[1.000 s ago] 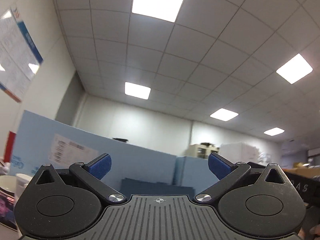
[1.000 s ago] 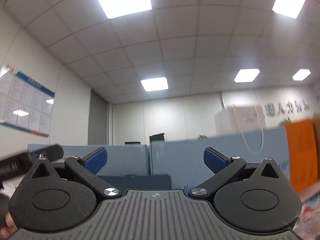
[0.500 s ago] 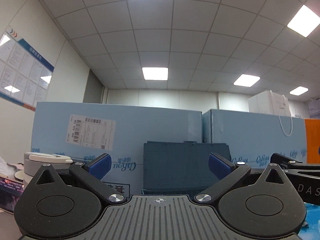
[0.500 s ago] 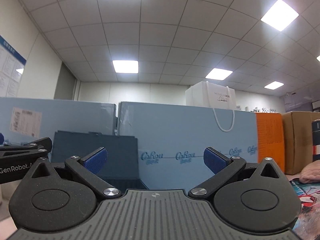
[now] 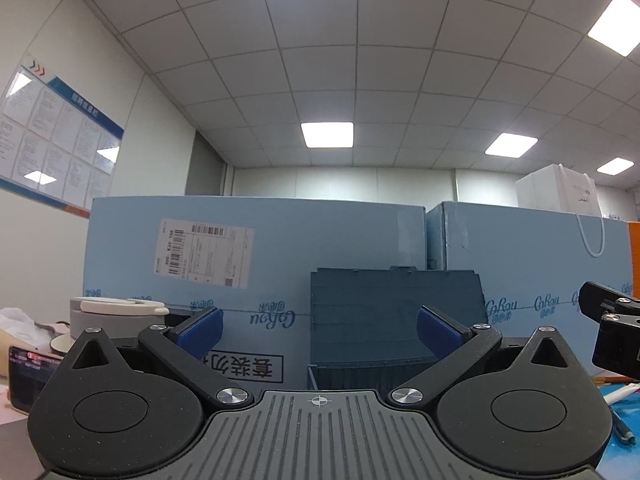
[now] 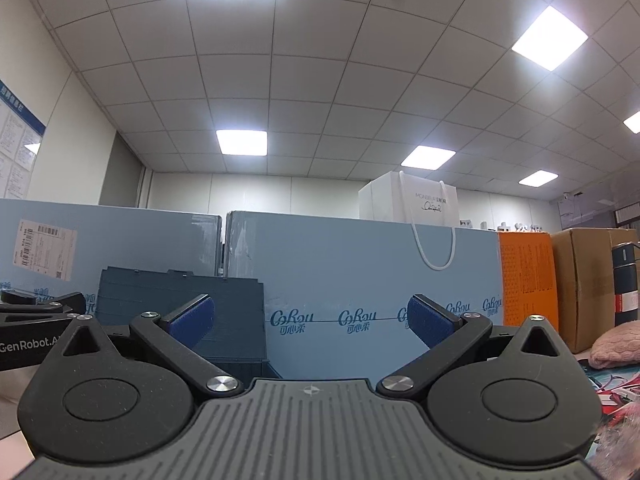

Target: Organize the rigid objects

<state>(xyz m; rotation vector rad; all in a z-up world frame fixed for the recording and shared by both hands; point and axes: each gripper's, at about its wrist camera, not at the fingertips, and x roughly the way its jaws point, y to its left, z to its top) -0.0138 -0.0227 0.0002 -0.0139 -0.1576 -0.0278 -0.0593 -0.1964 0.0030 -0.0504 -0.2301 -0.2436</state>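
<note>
My left gripper [image 5: 319, 330] is open, its blue pads wide apart with nothing between them. It faces a dark blue plastic bin [image 5: 394, 320] that stands with its lid raised against tall light-blue cartons [image 5: 256, 264]. My right gripper [image 6: 308, 320] is also open and empty. In the right wrist view the same dark blue plastic bin [image 6: 180, 304] sits ahead to the left. Each gripper shows at the edge of the other's view: the right gripper [image 5: 612, 340] at far right, the left gripper [image 6: 36, 332] at far left.
A grey and white round container [image 5: 116, 316] and a dark box [image 5: 28, 372] sit at the left. Pens [image 5: 622, 396] lie on a blue mat at the right. A white paper bag [image 6: 408, 204], orange carton [image 6: 528, 276], brown carton [image 6: 588, 284], dark bottle [image 6: 626, 284] and pink cloth [image 6: 616, 348] stand to the right.
Both grippers have tilted down from the ceiling toward the cartons and the bin, then levelled. The bin now looms slightly larger. The jaws stay open throughout.
</note>
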